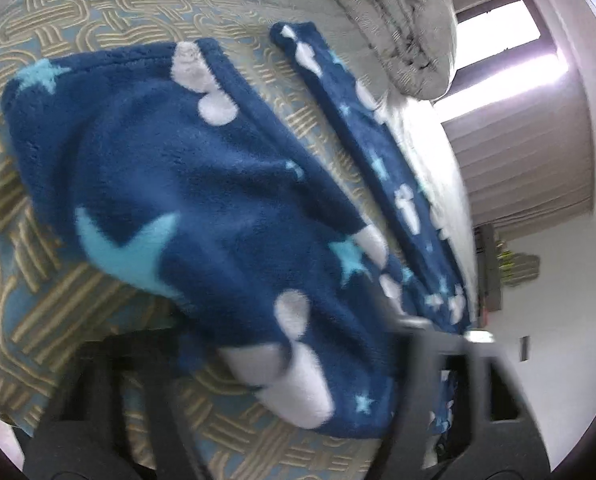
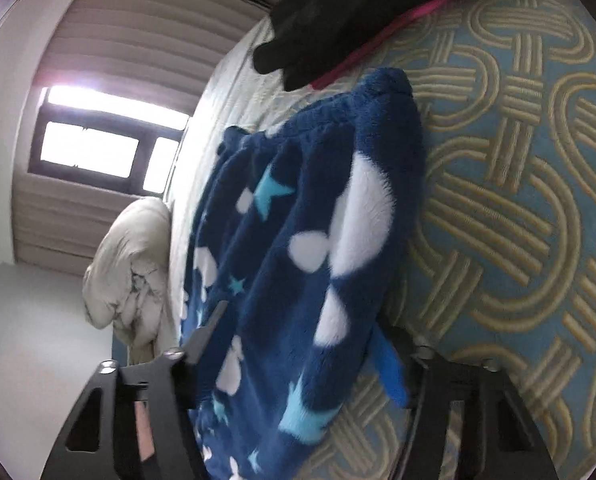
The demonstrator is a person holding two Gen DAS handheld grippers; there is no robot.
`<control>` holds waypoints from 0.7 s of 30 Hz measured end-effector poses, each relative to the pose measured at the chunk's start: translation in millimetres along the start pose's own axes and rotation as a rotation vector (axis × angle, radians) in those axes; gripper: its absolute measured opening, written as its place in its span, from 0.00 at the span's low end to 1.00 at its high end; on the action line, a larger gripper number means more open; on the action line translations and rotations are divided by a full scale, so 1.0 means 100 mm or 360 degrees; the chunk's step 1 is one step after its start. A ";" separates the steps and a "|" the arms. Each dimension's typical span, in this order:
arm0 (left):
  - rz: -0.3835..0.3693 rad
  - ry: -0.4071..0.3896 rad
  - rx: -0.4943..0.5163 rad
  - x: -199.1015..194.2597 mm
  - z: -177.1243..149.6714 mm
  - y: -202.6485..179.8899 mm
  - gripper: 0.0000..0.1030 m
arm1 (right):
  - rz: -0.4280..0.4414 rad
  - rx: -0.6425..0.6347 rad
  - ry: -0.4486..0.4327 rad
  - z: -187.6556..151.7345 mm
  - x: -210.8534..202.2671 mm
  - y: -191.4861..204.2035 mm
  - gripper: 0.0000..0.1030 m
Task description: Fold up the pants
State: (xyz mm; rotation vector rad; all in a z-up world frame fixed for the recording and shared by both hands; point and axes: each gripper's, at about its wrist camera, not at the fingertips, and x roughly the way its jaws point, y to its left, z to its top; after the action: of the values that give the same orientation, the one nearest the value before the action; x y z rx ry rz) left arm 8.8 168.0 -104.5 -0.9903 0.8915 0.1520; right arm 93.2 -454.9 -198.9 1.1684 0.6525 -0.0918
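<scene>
Dark blue fleece pants [image 1: 202,200] with white blobs and light blue stars lie on a patterned bedspread [image 1: 78,12]. One part is bunched at the left, a leg strip runs toward the far right. My left gripper [image 1: 282,360] has fabric between its black fingers and holds it up. In the right wrist view the pants [image 2: 298,264] hang lifted, elastic waistband at the top. My right gripper [image 2: 298,364] is shut on the cloth, with fabric draped between its fingers.
A rumpled grey duvet [image 1: 401,24] lies at the far side of the bed; it also shows in the right wrist view [image 2: 130,272]. A black garment with a pink strip [image 2: 337,12] lies on the bedspread beyond the pants. A window [image 2: 98,152] and curtains are behind.
</scene>
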 end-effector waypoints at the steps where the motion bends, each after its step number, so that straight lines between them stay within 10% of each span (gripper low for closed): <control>1: -0.0007 0.0029 -0.0027 0.03 0.01 0.04 0.23 | -0.0007 -0.0008 -0.0002 0.02 0.01 0.00 0.49; 7: -0.0136 0.0085 -0.0164 0.08 0.04 0.18 0.15 | -0.0015 -0.0064 0.0036 0.10 0.15 -0.03 0.16; 21: -0.0189 -0.0003 -0.0010 -0.02 0.39 -0.26 0.14 | 0.0153 -0.0086 0.0037 0.19 0.00 0.18 0.12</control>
State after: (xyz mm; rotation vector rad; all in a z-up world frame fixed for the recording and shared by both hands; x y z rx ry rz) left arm 43.1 184.5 -76.8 -1.0459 0.8287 0.0548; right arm 108.7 -464.4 -179.6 1.1481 0.6145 0.0208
